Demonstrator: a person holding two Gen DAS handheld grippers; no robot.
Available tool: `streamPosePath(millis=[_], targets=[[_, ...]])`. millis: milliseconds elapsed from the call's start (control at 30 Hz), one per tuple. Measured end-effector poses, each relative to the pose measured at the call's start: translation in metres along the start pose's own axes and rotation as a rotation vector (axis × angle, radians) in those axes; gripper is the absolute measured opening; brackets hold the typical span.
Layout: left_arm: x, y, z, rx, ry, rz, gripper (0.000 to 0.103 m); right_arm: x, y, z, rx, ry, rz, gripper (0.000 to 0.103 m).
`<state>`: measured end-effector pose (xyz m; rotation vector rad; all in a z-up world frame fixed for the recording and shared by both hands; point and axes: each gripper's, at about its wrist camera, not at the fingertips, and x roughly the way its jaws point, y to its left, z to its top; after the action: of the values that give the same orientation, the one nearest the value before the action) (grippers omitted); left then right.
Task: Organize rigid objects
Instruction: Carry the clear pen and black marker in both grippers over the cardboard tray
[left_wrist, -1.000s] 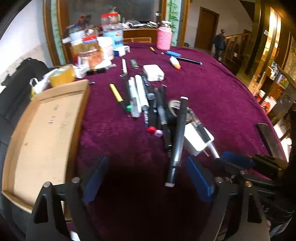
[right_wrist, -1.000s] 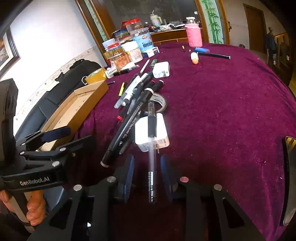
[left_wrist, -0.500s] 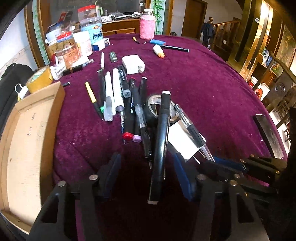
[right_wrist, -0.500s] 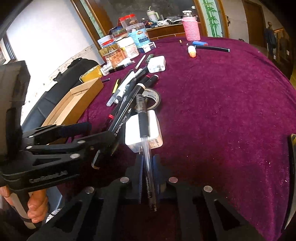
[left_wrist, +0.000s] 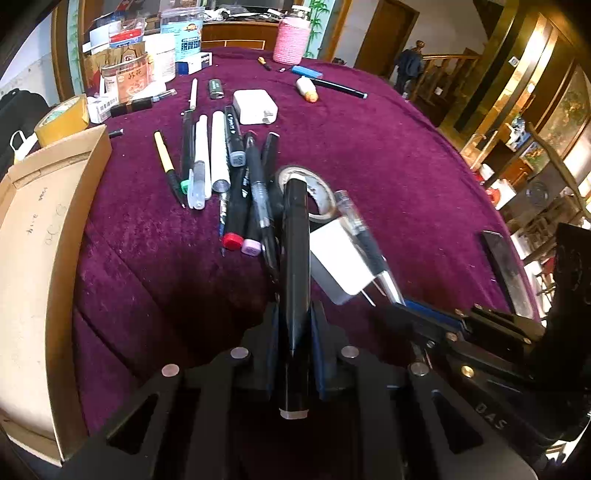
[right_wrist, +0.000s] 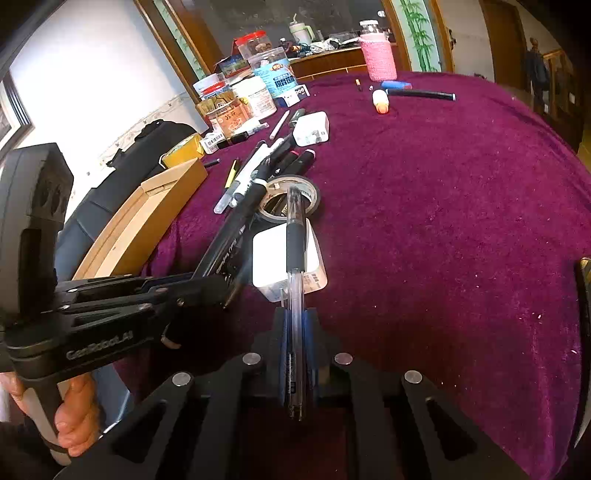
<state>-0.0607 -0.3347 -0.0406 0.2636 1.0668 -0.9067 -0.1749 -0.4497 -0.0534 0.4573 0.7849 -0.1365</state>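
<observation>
My left gripper (left_wrist: 293, 325) is shut on a thick black marker (left_wrist: 295, 258) that points away over a tape roll (left_wrist: 314, 192). My right gripper (right_wrist: 295, 328) is shut on a clear gel pen with a black grip (right_wrist: 295, 254), which lies over a white charger (right_wrist: 273, 258). The left gripper also shows in the right wrist view (right_wrist: 207, 284), and the right gripper shows in the left wrist view (left_wrist: 424, 306). A heap of pens and markers (left_wrist: 221, 166) lies on the purple tablecloth (left_wrist: 406, 166). An open cardboard box (left_wrist: 33, 236) stands at the left.
A second white charger (left_wrist: 255, 107), a black pen (left_wrist: 340, 86) and a blue lighter (left_wrist: 308, 70) lie farther back. Jars, a pink-covered bottle (left_wrist: 291, 38) and yellow tape (left_wrist: 62, 118) crowd the far left edge. A dark chair back (left_wrist: 502, 262) stands at the right edge.
Both grippers have closed: the left on the black marker, the right on the clear gel pen. Both have moved closer to the pile.
</observation>
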Motion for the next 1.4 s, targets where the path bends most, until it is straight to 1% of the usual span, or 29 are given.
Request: streamPosePath(millis=[200, 367, 467, 533, 633, 767, 900, 1000, 1067, 1167, 1233, 1400], targets=[[-0.013, 0.005, -0.007, -0.037, -0.022, -0.032, 0.015, -0.002, 0.003, -0.001, 0.007, 0.003, -0.015, 0.009], [-0.034, 0.016, -0.009, -0.088, -0.074, -0.045, 0.015, -0.01, 0.008, 0.002, 0.019, -0.018, -0.005, 0.009], [-0.053, 0.031, -0.008, -0.138, -0.118, -0.044, 0.015, -0.017, 0.024, 0.009, -0.003, -0.041, 0.017, 0.009], [-0.07, 0.045, -0.008, -0.185, -0.157, -0.029, 0.015, -0.022, 0.038, 0.014, -0.036, -0.061, 0.036, 0.009], [-0.092, 0.066, -0.011, -0.247, -0.2, 0.008, 0.015, -0.019, 0.064, 0.025, -0.084, -0.063, 0.101, 0.01], [-0.114, 0.106, -0.02, -0.356, -0.231, 0.075, 0.015, -0.004, 0.115, 0.038, -0.172, -0.039, 0.192, 0.01], [-0.128, 0.144, -0.028, -0.424, -0.255, 0.122, 0.015, 0.016, 0.152, 0.045, -0.226, -0.008, 0.252, 0.01], [-0.134, 0.177, -0.034, -0.49, -0.268, 0.159, 0.015, 0.034, 0.177, 0.052, -0.251, 0.022, 0.275, 0.01], [-0.132, 0.195, -0.036, -0.526, -0.261, 0.17, 0.015, 0.05, 0.196, 0.055, -0.269, 0.05, 0.281, 0.01], [-0.128, 0.218, -0.039, -0.571, -0.235, 0.166, 0.015, 0.074, 0.217, 0.056, -0.281, 0.102, 0.285, 0.01], [-0.123, 0.223, -0.04, -0.586, -0.225, 0.187, 0.015, 0.088, 0.229, 0.055, -0.293, 0.129, 0.277, 0.01], [-0.107, 0.234, -0.045, -0.622, -0.185, 0.183, 0.015, 0.121, 0.246, 0.051, -0.337, 0.193, 0.242, 0.01]])
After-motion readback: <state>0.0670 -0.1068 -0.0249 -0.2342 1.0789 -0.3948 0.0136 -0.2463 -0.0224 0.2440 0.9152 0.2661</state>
